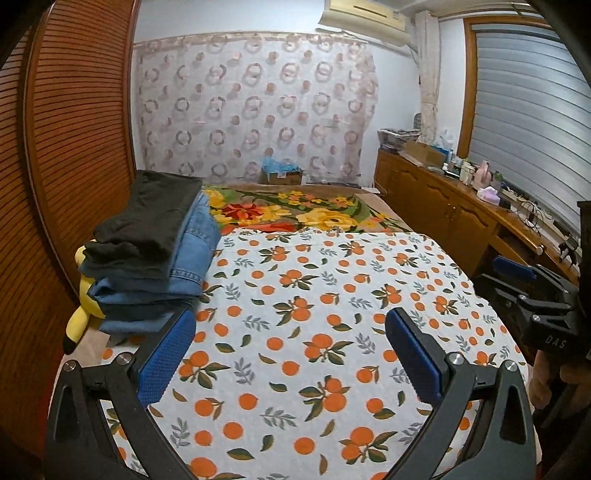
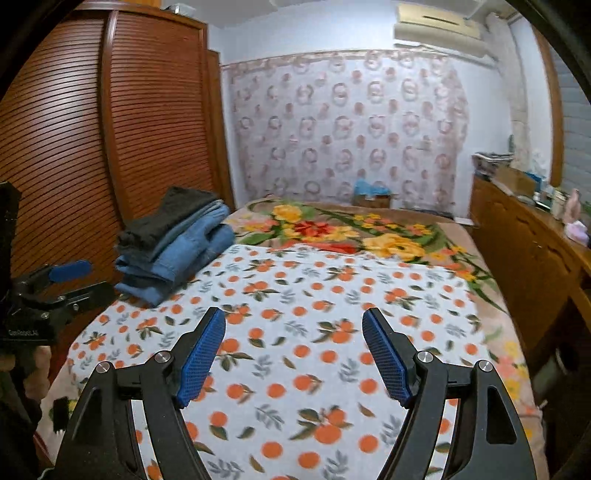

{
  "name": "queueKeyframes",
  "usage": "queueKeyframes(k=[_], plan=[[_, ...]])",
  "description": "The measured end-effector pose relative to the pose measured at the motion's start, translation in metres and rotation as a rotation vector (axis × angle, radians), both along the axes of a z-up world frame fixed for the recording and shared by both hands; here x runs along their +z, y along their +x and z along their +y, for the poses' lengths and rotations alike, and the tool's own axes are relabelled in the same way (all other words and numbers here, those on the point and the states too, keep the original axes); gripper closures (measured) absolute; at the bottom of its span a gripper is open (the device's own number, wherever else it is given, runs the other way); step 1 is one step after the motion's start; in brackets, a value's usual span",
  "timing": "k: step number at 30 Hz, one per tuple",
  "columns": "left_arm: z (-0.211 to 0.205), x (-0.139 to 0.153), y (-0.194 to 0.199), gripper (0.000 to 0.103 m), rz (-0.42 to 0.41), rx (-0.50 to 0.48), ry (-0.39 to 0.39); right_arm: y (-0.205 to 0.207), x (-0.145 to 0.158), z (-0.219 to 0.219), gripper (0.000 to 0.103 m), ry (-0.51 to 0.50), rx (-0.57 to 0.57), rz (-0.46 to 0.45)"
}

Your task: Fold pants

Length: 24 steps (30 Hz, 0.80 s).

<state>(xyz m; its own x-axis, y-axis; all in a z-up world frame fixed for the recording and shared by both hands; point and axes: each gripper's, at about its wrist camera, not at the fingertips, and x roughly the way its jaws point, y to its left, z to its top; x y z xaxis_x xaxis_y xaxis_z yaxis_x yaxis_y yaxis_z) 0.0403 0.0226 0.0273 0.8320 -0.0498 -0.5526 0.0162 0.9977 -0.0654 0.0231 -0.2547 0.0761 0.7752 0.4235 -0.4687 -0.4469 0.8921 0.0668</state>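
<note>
A slatted wooden wardrobe (image 1: 74, 147) fills the left side of both views. Against it, at the bed's left edge, a yellow plush toy (image 1: 83, 295) lies partly under a stack of folded pants (image 1: 155, 251). The stack holds several blue denim pairs with a dark pair on top. It rests on the near left corner of an orange-print sheet (image 1: 314, 314), which covers the near part of the bed. In the right wrist view the same stack (image 2: 173, 247) sits well to the left of that gripper, touching the sheet (image 2: 332, 314).

The left gripper (image 1: 291, 354) hangs over the sheet with its blue-padded jaws spread wide and nothing between them. Its left pad sits just below the stack's bottom edge; whether it touches cannot be told. The right wrist view catches this gripper at its left border.

The right gripper (image 2: 293, 354) also hangs over the sheet, jaws apart and empty. The left wrist view shows it at the right edge, held by a hand (image 1: 554, 380).

Beyond the sheet lies a flowered blanket (image 1: 295, 210) in yellow, red and green. Behind the bed a curtain with a ring pattern (image 1: 255, 103) hangs on the far wall, with a small box of blue material (image 1: 280, 171) at its foot. An air conditioner (image 1: 365, 14) is mounted above. To the right runs a wooden cabinet (image 1: 443, 206) with cluttered small items on top, and a shuttered window (image 1: 528, 110) above it.
</note>
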Motion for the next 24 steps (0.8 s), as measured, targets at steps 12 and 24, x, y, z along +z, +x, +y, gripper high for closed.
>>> queueKeyframes(k=[12,24], plan=[[-0.027,0.028,-0.01,0.0,-0.068,-0.049,0.006,-0.034,0.028,-0.016,0.025,0.022,-0.124,-0.06],[-0.033,0.064,-0.027,0.0,-0.146,-0.055,0.013,-0.066,0.035,-0.01,0.025,0.035,-0.153,-0.14]])
